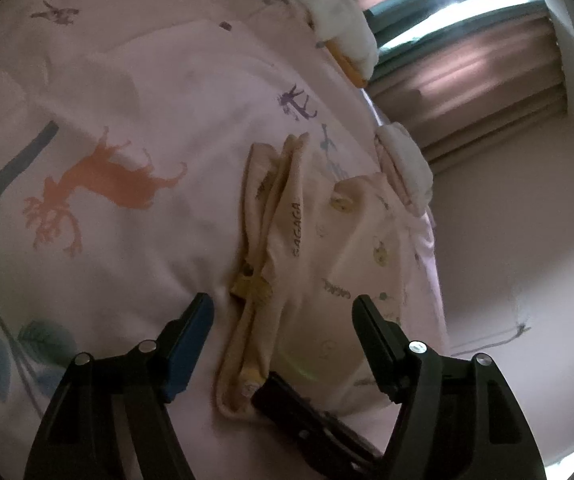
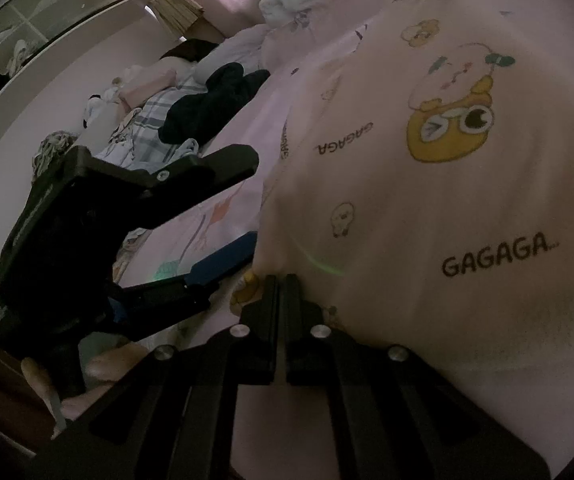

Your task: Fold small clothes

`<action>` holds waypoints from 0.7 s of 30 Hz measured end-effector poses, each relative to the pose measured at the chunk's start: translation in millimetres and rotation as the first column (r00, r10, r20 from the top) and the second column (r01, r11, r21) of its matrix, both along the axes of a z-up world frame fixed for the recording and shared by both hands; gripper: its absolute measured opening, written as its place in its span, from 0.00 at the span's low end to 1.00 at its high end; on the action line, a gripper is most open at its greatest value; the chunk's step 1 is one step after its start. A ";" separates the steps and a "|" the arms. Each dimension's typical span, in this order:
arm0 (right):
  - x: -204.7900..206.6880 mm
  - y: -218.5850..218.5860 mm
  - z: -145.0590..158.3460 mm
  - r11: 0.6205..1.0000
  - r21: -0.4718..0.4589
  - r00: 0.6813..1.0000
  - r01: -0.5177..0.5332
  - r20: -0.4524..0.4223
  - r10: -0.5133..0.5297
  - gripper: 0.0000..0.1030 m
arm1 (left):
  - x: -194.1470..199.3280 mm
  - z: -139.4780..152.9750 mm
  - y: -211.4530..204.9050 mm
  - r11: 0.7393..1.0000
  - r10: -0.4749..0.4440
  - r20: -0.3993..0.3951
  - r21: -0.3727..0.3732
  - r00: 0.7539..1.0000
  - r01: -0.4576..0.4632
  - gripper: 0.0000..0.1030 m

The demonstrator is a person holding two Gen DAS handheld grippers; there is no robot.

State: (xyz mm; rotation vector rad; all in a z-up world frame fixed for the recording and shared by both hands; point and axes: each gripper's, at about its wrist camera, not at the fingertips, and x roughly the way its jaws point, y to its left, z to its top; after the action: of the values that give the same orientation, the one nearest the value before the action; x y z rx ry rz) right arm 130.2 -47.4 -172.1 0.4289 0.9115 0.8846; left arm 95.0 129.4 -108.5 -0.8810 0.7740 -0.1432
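Pinching garment edge: right hand-held gripper (left hand-held gripper agape above it).

The near corner of the cream garment is hidden beneath the right gripper. The shelf contents are blurred beyond recognition.
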 end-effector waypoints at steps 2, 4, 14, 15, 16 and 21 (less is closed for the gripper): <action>0.6 -0.2 -0.2 1.000 0.001 1.000 0.002 -0.005 -0.002 0.00 | -0.1 0.4 0.3 1.000 -0.008 0.000 -0.008 1.000 0.008 0.69; 2.1 0.0 0.4 1.000 0.008 1.000 0.005 -0.030 -0.005 0.00 | 0.4 0.2 1.0 1.000 -0.018 0.004 -0.010 1.000 0.018 0.69; -10.2 -11.7 38.9 0.997 0.071 0.995 -0.019 -0.096 0.026 0.64 | -4.2 -2.8 13.6 0.994 -0.027 0.034 -0.101 0.999 0.030 0.69; -13.8 -13.8 45.5 0.998 0.061 0.997 -0.021 -0.070 0.025 0.64 | -4.3 -3.4 14.4 0.994 -0.025 0.035 -0.109 0.999 0.029 0.69; -15.5 -15.7 50.0 0.998 0.061 0.998 -0.028 -0.054 0.031 0.64 | -4.3 -3.4 14.3 0.993 -0.024 0.035 -0.113 0.999 0.027 0.69; -5.5 -35.6 70.3 0.999 0.017 0.999 0.028 0.029 -0.029 0.71 | -4.4 -2.5 10.5 0.994 -0.010 0.040 -0.110 0.999 0.015 0.69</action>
State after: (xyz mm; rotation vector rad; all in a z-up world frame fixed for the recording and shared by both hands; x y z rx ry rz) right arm 124.7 -83.0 -101.8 0.4412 0.8700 0.8709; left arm 90.7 140.0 -111.0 -0.9756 0.7401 -0.2154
